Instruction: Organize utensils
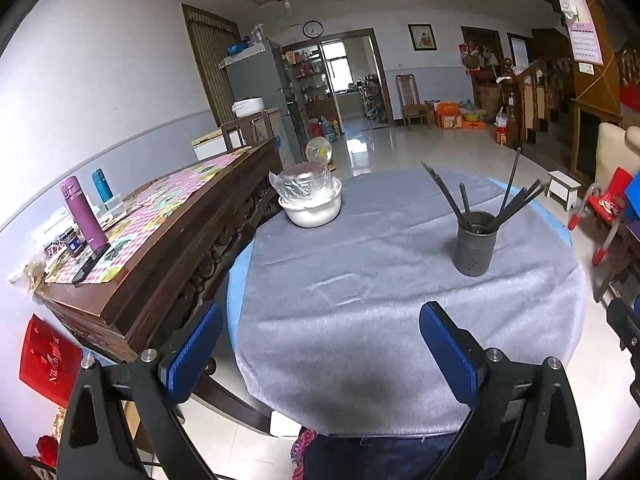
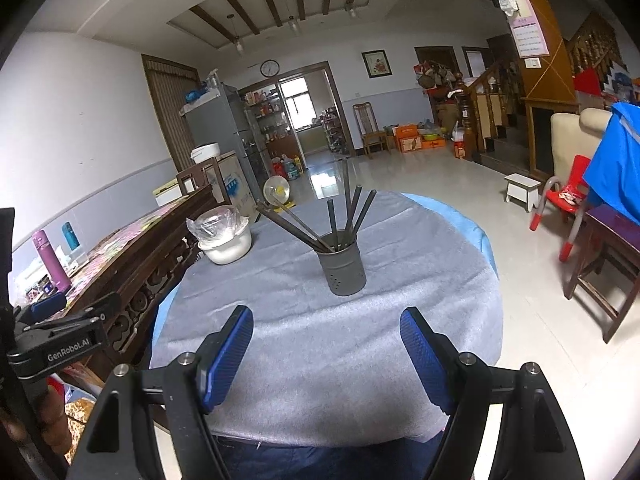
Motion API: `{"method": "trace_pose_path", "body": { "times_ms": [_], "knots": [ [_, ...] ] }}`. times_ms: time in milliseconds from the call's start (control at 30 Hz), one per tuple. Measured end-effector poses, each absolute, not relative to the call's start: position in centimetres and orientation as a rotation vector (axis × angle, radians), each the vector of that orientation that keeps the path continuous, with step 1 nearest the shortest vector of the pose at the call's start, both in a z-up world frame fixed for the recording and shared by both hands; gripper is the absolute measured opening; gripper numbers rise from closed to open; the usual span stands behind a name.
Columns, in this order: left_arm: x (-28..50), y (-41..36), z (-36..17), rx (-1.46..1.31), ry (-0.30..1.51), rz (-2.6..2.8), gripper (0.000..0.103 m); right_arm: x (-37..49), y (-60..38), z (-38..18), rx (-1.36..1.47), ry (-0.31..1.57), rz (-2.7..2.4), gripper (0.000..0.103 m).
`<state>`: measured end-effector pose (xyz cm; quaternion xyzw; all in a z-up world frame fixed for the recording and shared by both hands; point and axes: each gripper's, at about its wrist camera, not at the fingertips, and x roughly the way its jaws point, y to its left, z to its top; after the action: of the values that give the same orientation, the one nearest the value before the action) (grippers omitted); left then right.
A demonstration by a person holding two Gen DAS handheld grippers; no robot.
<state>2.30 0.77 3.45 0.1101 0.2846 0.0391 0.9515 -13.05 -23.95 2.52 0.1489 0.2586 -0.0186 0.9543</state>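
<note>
Left wrist view shows a round desk covered with a grey cloth, with a blue layer showing under it at the edge. The floor around is pale, shiny tile, and the room is large, with white and grey walls, dark beams on the ceiling and a wall clock above an open doorway.

On the cloth a dark grey holder stands upright, toward the right side of the desk in this view. Several dark chopsticks stand in it and lean outward in different directions. Farther back and to the left sits a white bowl with clear plastic on top, well apart from the holder.

Just beside the desk on the left stands a long dark wooden cabinet with a pink checked cover. A purple bottle and a teal bottle stand on it. A red plastic chair and a small white stool are on the floor at the right.

The left tongs are wide apart over the near part of the cloth and hold nothing. In the right wrist view the right tongs are also spread apart and empty, with the holder straight ahead between their tips and nothing between it and them.
</note>
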Motion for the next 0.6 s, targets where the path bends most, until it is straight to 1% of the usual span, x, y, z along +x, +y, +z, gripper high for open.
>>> {"method": "trace_pose_path", "body": {
  "times_ms": [600],
  "knots": [
    [2.5, 0.0, 2.6, 0.258, 0.595, 0.059, 0.098, -12.7, -24.6, 1.4, 0.318, 0.561, -0.066, 0.079]
  ]
}}
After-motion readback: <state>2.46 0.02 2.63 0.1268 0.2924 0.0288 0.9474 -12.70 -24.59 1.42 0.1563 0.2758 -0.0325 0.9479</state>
